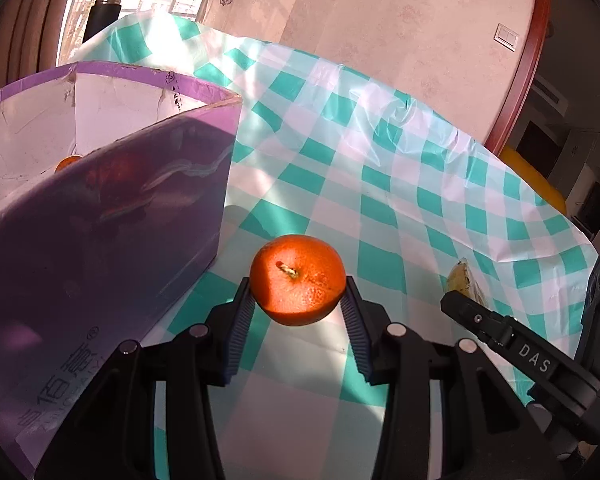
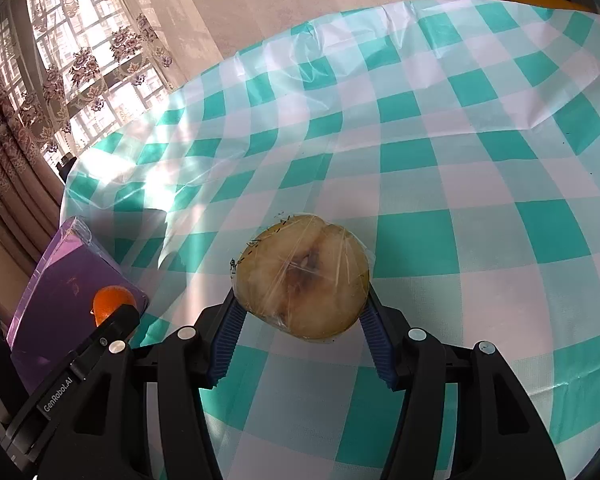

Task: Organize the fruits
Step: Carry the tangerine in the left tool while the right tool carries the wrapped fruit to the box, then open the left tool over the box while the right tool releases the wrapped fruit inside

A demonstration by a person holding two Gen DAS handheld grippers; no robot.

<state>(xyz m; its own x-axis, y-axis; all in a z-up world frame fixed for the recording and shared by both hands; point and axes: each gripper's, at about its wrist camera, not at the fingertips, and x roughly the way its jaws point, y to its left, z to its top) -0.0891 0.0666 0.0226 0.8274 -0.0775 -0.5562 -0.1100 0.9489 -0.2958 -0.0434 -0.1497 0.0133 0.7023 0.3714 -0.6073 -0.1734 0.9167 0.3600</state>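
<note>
1. The box (image 1: pixel 100 216), purple outside and white inside, stands at the far left of the checked tablecloth (image 1: pixel 400 184). Its open top faces up, and another orange fruit (image 1: pixel 69 162) shows low inside it.

2. The left gripper (image 1: pixel 299 292) pinches an orange (image 1: pixel 298 279) between its two blue pads, one on each side of the fruit, stem end facing the camera. The orange sits just to the right of the box's near corner, apart from its wall.

3. The right gripper (image 2: pixel 302 304) clamps a cut fruit half (image 2: pixel 303 278) wrapped in clear film, a pad on each flank, the browned cut face turned toward the camera. It hangs over open cloth, well to the right of the box.

4. What the coming move turns on: the box lies to the left of both held fruits, and the left hand is clearly the nearer one. In my judgement the orange must clear the box's tall near wall before it can go in, so it needs to travel left and over the rim.

5. The wrapped half has the longer path, across the space the left gripper now fills; both going at once risks a bump.
</note>
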